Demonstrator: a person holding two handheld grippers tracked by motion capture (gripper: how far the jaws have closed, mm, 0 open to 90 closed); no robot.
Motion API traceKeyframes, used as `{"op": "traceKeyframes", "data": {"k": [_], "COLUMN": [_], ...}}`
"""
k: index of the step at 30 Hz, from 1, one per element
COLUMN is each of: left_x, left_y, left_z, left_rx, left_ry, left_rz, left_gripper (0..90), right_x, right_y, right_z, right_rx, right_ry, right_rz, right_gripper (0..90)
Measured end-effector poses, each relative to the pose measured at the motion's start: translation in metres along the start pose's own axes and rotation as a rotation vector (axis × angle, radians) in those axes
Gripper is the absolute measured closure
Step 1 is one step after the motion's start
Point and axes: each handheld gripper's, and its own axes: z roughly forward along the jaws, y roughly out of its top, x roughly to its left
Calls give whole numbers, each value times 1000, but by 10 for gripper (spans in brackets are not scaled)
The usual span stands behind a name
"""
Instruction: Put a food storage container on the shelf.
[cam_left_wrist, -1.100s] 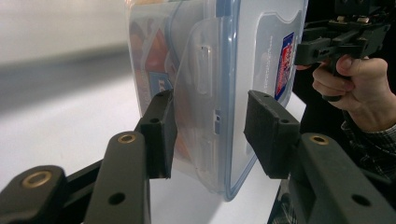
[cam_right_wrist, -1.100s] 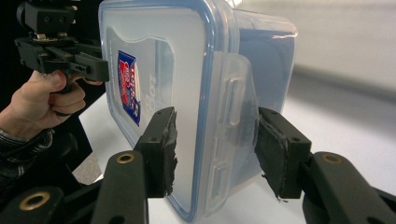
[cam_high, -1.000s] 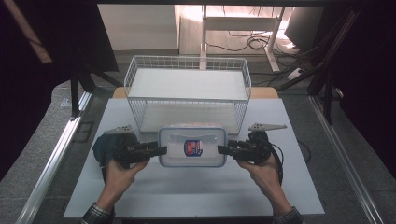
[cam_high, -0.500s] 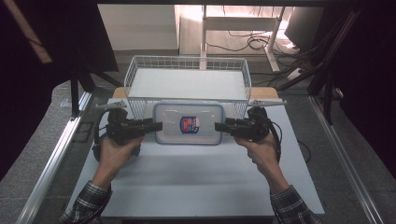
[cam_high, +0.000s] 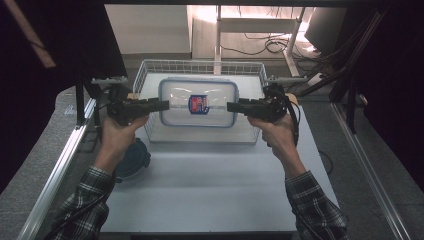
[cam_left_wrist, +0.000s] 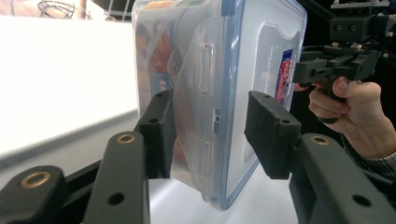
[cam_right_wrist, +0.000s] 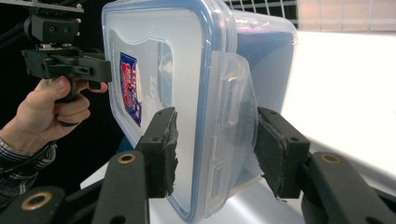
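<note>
Two grippers carried one clear rectangular plastic food box with a blue-rimmed snap lid and a red-and-blue label, held level in the air above the white wire basket at the far side of the table. The box was probably light, stiff enough to keep its shape, and slick on its smooth walls, so a grip at the short ends over the lid's latch flaps looked the safest hold. The left gripper was clamped on the left end, its pads set on lid and base; the right gripper was clamped likewise on the right end, pads pressing across the flap. What lay inside the box could not be told; something orange showed dimly through the wall. The basket appeared to hold nothing. A dark teal round lidded container sat on the table near the person's left forearm.
</note>
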Motion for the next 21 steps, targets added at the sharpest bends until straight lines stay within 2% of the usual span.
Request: {"op": "traceKeyframes", "data": {"k": [5, 10, 21], "left_x": [5, 15, 34], "left_y": [13, 27, 30], "left_z": [3, 12, 26], "left_rx": [-5, -7, 0], "left_ry": [5, 2, 23], "left_rz": [-3, -18, -62], "left_gripper": [536, 535, 520], "right_x": [-6, -18, -37], "right_y": [14, 29, 39], "right_z": [3, 8, 22], "right_rx": [-10, -25, -3], "right_ry": [1, -4, -23], "right_rz": [2, 24, 62], "right_gripper": [509, 508, 506]}}
